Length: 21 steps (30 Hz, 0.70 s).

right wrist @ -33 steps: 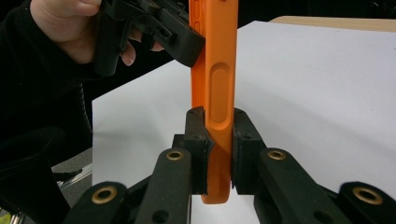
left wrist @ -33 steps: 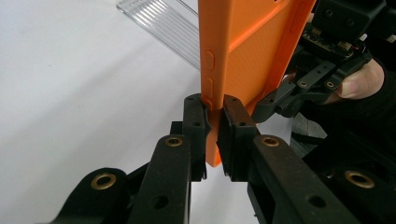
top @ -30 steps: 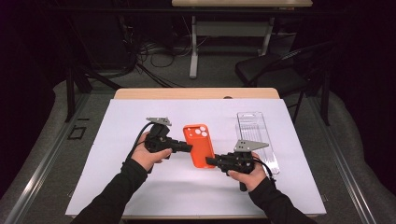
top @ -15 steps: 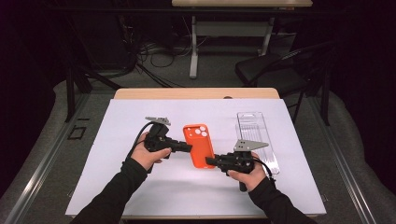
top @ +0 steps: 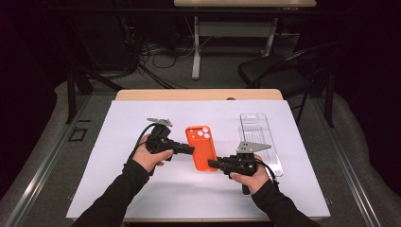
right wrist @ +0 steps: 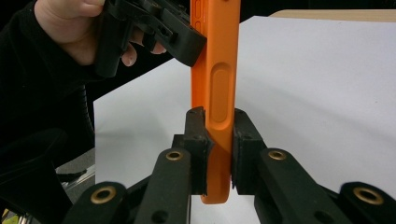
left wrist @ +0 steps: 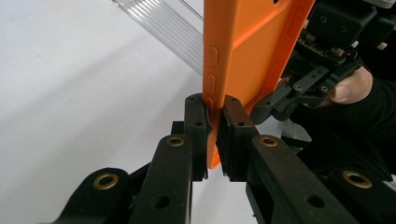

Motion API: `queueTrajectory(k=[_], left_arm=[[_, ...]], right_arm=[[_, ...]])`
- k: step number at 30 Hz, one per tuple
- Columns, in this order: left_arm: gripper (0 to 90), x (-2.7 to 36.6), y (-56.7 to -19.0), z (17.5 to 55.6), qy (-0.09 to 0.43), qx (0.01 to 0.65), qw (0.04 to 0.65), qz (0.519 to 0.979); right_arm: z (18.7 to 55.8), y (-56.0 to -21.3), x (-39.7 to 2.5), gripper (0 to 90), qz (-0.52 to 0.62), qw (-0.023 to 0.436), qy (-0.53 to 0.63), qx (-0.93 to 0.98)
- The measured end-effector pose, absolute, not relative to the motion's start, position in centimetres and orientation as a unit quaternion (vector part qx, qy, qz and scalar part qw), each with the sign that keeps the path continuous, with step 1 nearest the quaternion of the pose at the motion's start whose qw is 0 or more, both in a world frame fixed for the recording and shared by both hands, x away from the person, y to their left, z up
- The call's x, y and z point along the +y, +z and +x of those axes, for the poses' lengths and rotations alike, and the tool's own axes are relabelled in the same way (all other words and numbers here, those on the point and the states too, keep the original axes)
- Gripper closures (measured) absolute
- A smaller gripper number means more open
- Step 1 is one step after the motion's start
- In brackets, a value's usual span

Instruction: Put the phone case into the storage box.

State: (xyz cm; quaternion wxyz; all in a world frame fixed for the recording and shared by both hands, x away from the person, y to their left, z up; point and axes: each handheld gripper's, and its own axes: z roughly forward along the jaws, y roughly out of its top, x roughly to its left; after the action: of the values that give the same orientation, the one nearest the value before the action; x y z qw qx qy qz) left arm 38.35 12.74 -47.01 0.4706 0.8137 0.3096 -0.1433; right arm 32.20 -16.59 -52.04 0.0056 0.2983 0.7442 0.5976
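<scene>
An orange phone case (top: 202,147) with a camera cut-out is held over the white table sheet, back face up. My left gripper (top: 190,150) is shut on its left long edge, and my right gripper (top: 212,164) is shut on its lower right edge. In the left gripper view the case (left wrist: 243,56) rises edge-on from my left gripper (left wrist: 214,135), both pads pinching it by the side buttons. The right gripper view has the case (right wrist: 215,93) clamped in my right gripper (right wrist: 219,154), with the other hand and its gripper (right wrist: 154,28) at the upper left.
A clear plastic package tray (top: 261,142) lies flat on the white sheet (top: 118,189) right of the case, partly under my right hand. The wooden table edge (top: 198,94) runs along the far side. Beyond it stand a dark chair (top: 283,71) and floor cables.
Both grippers and the case stay almost where they were; the case has shifted only very slightly.
</scene>
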Motion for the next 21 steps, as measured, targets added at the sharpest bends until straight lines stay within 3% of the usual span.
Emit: queueTrajectory(k=[21], left_arm=[[83.0,12.79,-47.03,38.09,-0.143,0.321,0.474,0.807]], right_arm=[[32.26,-52.06,-16.61,80.0,0.304,0.003,0.597,0.743]])
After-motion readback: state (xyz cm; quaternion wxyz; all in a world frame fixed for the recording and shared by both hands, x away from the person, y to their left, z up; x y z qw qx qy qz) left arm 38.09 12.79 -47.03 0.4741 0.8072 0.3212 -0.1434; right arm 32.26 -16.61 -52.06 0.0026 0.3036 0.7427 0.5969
